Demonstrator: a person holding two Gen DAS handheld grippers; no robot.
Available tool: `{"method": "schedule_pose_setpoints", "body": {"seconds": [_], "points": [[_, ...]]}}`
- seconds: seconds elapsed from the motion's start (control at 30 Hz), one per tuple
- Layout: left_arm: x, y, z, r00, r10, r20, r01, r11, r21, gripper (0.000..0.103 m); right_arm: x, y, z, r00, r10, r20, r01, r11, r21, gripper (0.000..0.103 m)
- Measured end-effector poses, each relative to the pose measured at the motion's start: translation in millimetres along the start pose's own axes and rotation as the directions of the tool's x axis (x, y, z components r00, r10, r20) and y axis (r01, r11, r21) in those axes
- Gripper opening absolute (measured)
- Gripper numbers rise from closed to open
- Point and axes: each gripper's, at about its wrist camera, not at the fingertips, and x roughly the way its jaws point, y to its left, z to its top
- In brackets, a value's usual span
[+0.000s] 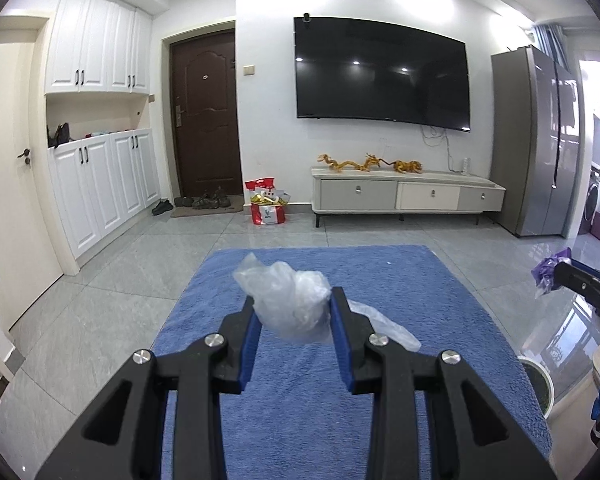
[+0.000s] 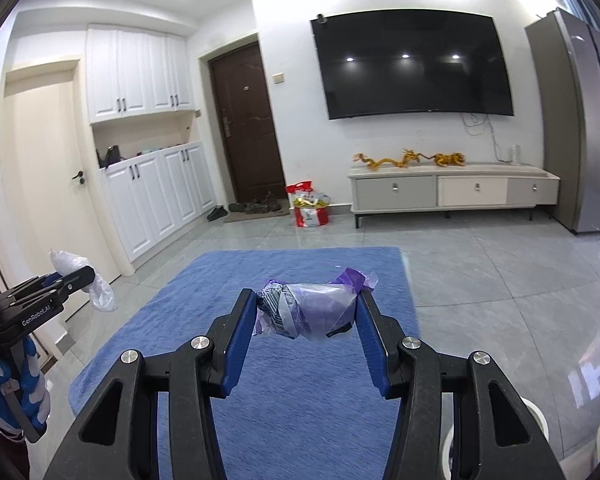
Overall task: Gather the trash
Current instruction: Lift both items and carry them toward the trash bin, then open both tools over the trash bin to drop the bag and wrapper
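Pickup stage is complete for two items. The left tongs [image 1: 292, 312] are clenched on a crumpled clear plastic bag [image 1: 288, 300], held above the blue rug [image 1: 420, 280]. The right tongs [image 2: 308, 312] are clenched on a purple wrapper bundle [image 2: 320, 304], also carried clear of the rug. No further litter is visible on the rug. Remaining, as judged: disposal. No bin is identifiable; a red and white bag [image 1: 268, 206] stands far off beside the door [image 1: 206, 116].
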Motion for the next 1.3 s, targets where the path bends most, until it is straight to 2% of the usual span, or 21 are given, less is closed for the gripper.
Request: {"method": "schedule_pose_setpoints", "body": {"seconds": [0.3,0.57,0.77,1.03,1.13,1.17,1.23,1.3], "points": [[-1,-31,3,1.000,-0.027,0.011,0.026,0.999,0.043,0.031,-24,-39,-7,0.995,-0.096,0.025,0.094,0.995,0.041,0.050],[8,-60,3,0.999,-0.049,-0.010,0.050,0.995,0.086,0.031,-28,-73,-18,0.990,-0.143,0.016,0.141,0.985,0.095,0.050],[26,-92,2,0.995,-0.095,-0.042,0.100,0.987,0.127,0.031,-33,-103,-32,0.981,-0.195,-0.004,0.194,0.973,0.127,0.050],[51,-157,0,0.980,-0.171,-0.099,0.187,0.962,0.197,0.031,-38,-152,-53,0.968,-0.248,-0.042,0.251,0.951,0.180,0.050],[59,-185,-3,0.969,-0.211,-0.130,0.235,0.948,0.216,0.031,-39,-172,-63,0.960,-0.272,-0.066,0.280,0.940,0.194,0.050],[65,-199,-5,0.958,-0.241,-0.154,0.271,0.938,0.217,0.031,-39,-178,-67,0.957,-0.281,-0.074,0.290,0.937,0.197,0.050],[73,-219,-8,0.928,-0.309,-0.207,0.350,0.914,0.204,0.031,-40,-192,-76,0.951,-0.295,-0.094,0.308,0.928,0.208,0.050],[83,-242,-12,0.881,-0.391,-0.266,0.444,0.878,0.179,0.031,-39,-204,-87,0.945,-0.305,-0.119,0.325,0.920,0.220,0.050]]}}
